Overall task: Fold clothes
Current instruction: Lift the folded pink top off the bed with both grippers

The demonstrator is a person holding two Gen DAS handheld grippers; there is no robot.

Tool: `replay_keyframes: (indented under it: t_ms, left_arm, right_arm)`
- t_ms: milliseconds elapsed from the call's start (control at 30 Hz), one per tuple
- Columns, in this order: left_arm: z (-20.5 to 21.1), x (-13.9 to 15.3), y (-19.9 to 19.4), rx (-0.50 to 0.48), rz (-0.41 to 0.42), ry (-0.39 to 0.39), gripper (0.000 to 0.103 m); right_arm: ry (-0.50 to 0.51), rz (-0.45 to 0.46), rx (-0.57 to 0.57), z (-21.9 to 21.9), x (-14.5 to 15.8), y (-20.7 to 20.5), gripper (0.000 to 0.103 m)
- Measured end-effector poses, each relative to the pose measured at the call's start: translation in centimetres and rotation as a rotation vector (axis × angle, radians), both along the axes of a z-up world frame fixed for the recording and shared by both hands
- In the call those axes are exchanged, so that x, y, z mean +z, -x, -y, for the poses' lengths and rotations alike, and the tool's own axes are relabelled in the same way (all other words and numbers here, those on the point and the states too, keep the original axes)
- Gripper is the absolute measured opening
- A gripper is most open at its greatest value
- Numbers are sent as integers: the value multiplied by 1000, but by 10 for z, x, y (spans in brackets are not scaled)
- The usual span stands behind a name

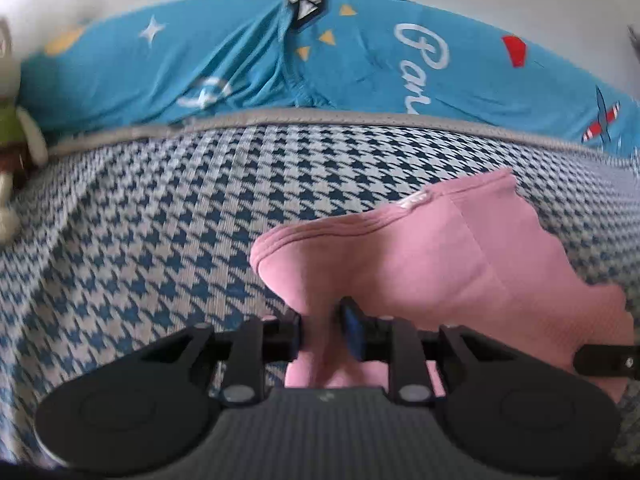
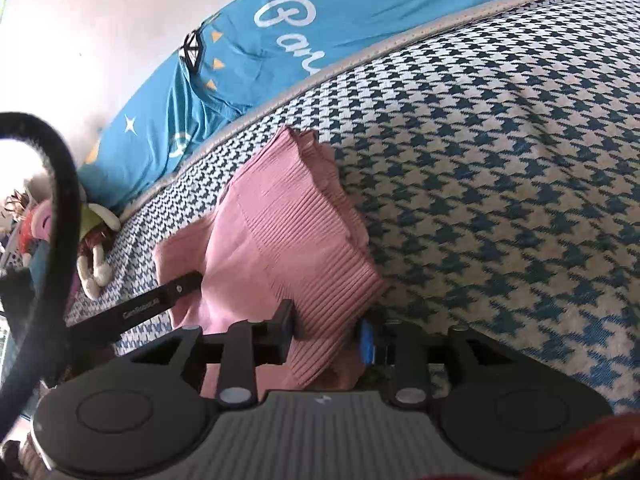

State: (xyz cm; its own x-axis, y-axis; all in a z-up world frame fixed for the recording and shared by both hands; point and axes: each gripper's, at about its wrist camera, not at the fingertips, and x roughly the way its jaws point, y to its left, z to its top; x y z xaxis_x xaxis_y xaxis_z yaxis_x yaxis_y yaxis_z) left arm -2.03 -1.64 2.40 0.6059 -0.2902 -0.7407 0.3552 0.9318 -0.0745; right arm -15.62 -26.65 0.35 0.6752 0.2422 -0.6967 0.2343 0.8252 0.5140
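A pink garment point(image 1: 420, 252) lies bunched on the blue-and-white houndstooth bed cover point(image 1: 140, 232). My left gripper point(image 1: 322, 334) is shut on a fold of its smooth pink cloth, which rises out between the fingers. In the right wrist view the same pink garment point(image 2: 280, 232) shows its ribbed hem, and my right gripper point(image 2: 326, 338) is shut on that ribbed edge. The left gripper's black finger point(image 2: 160, 304) reaches into the cloth at the left of that view. Both grippers hold the garment close to each other, just above the cover.
A teal cartoon-print pillow point(image 1: 340, 60) lies along the far edge of the bed against a white wall. A plush toy point(image 2: 94, 248) sits at the left side of the bed. A black cable point(image 2: 60, 200) loops through the right wrist view. The houndstooth cover point(image 2: 500, 160) spreads to the right.
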Motion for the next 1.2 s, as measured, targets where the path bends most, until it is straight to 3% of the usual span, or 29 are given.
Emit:
replay_keyframes:
  t_ms: [200,400,833,967,1033,1100,1200]
  left_arm:
    - [-20,-6,-9,37,-70,116,30]
    - [-24,-8,-11,37,-84,149,37]
    - [-17,-10,-16,22,-78,144,45]
    - [-13,-10,-17,19,-61,126,45]
    - [-9,-9,-15,16,-42,105,45]
    - [-6,-9,-14,14,-23,83,40]
    - [0,-8,-12,10,6,50,21]
  right_arm:
    - [-72,12,-41,21,-5,-5,42]
    - [-119,-8,-8,20,-19,-22,42]
    - [-48,44,82,3,-23,-59,45]
    - [-32,53,87,0,-24,-66,40]
    - [-28,56,83,-1,-23,-67,32]
    - [-2,62,87,-5,-20,-67,26]
    - [70,73,96,-15,-12,-66,22]
